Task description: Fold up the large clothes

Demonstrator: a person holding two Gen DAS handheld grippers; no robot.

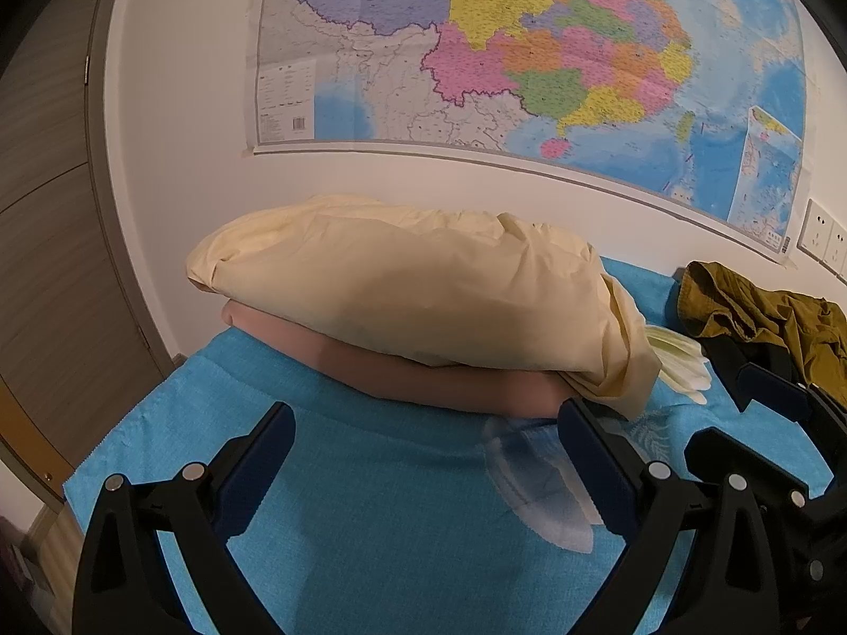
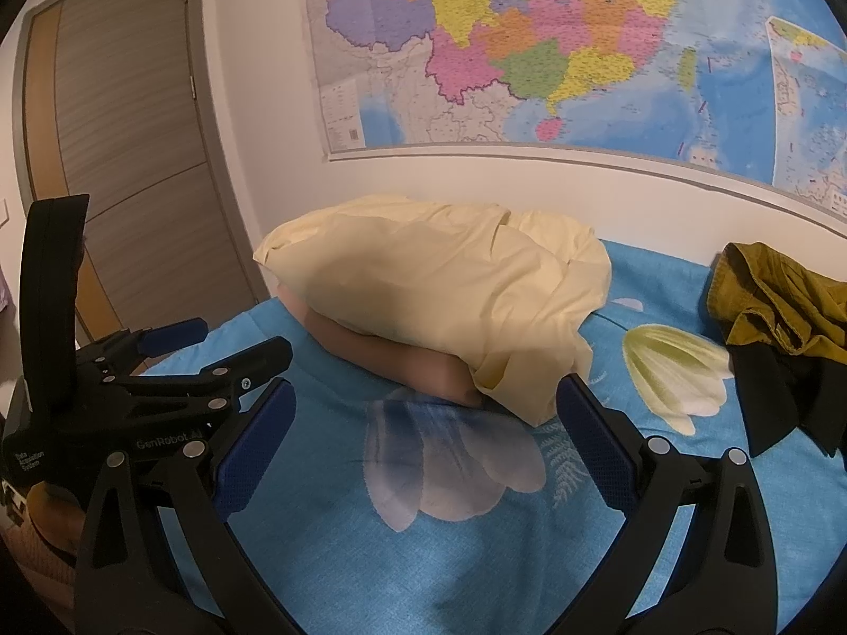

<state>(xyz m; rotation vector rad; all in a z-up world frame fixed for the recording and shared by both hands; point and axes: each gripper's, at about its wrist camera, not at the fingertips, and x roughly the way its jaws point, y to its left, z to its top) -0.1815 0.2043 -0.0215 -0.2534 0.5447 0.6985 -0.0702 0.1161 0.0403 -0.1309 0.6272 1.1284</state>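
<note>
An olive-green garment with a black piece under it lies crumpled on the blue bed sheet at the far right (image 1: 767,317) (image 2: 778,312). My left gripper (image 1: 426,415) hovers open over the sheet, short of a pale yellow pillow (image 1: 423,286), with nothing between its fingers. My right gripper (image 2: 423,391) is open too, likewise empty, facing the same yellow pillow (image 2: 439,286). The left gripper (image 2: 212,341) shows at the left of the right wrist view. The right gripper's fingers (image 1: 767,381) show at the right edge of the left wrist view, close to the garment.
The yellow pillow rests on a beige pillow (image 1: 423,375) against the white wall. A large coloured map (image 1: 529,53) hangs above. The bed sheet (image 2: 476,555) has white flower prints. A wooden door (image 2: 132,132) stands at left; wall sockets (image 1: 826,238) at right.
</note>
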